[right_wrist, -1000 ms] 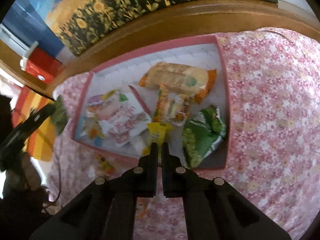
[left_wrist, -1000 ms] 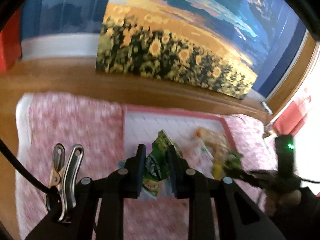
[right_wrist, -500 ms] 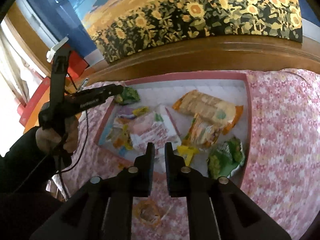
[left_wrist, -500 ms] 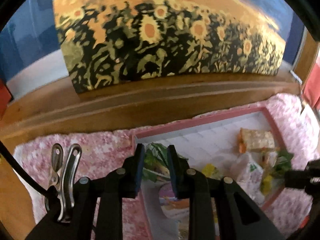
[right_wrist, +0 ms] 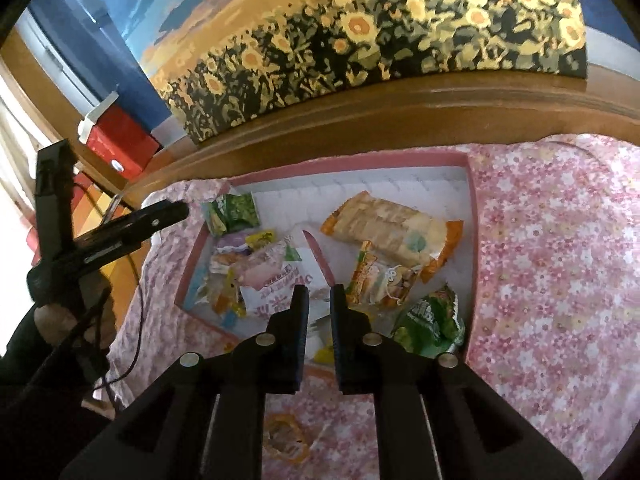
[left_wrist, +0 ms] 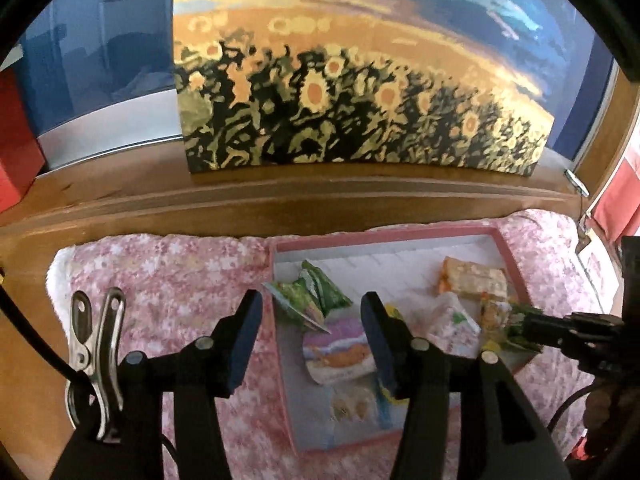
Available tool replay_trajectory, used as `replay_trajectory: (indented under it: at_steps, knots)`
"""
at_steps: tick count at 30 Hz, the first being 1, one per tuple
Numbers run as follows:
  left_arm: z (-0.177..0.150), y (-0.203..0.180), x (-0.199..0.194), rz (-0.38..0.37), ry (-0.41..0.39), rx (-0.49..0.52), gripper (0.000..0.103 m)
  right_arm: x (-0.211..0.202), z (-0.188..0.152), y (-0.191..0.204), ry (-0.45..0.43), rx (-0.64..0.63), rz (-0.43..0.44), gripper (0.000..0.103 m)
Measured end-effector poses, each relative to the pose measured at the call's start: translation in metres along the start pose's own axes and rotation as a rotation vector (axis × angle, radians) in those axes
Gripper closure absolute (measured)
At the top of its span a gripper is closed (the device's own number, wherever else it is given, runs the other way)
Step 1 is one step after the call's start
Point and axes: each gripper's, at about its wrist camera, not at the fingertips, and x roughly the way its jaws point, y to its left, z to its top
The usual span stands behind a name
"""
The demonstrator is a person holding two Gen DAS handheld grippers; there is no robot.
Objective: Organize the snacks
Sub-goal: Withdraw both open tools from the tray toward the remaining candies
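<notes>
a pink floral cloth (right_wrist: 552, 264) covers the surface below a wooden ledge (left_wrist: 280, 196) holding a sunflower painting (left_wrist: 360, 92). on the cloth sits the pink-rimmed tray (right_wrist: 474, 216), holding your snacks: a small green packet (left_wrist: 316, 296) in its near-left corner, a long orange cracker pack (right_wrist: 392, 228), a white and pink bag (right_wrist: 276, 272) and a green bag (right_wrist: 432, 320). your left gripper (left_wrist: 312, 336) has just been opening; its jaws stand apart above the tray, clear of the green packet. your right gripper (right_wrist: 319, 320) is slightly parted, holding nothing, over the tray's near edge.
</notes>
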Motion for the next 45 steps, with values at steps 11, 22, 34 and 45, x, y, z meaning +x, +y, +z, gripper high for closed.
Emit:
replay_trajectory:
  at_steps: [11, 22, 34, 45]
  knots:
    - [-0.043, -0.034, -0.046, -0.102, -0.03, -0.009, 0.049, -0.053, -0.023, 0.017, -0.092, 0.006, -0.065, 0.084]
    - [-0.073, -0.042, -0.077, -0.11, -0.053, 0.005, 0.048, -0.081, -0.057, 0.03, -0.129, 0.001, -0.063, 0.084]
    - [-0.137, -0.031, -0.065, -0.168, 0.082, -0.042, 0.047, -0.056, -0.115, 0.002, 0.067, 0.091, -0.139, 0.084]
    - [-0.188, -0.041, -0.047, -0.219, 0.219, -0.067, 0.046, -0.037, -0.17, -0.01, 0.212, 0.15, -0.157, 0.084]
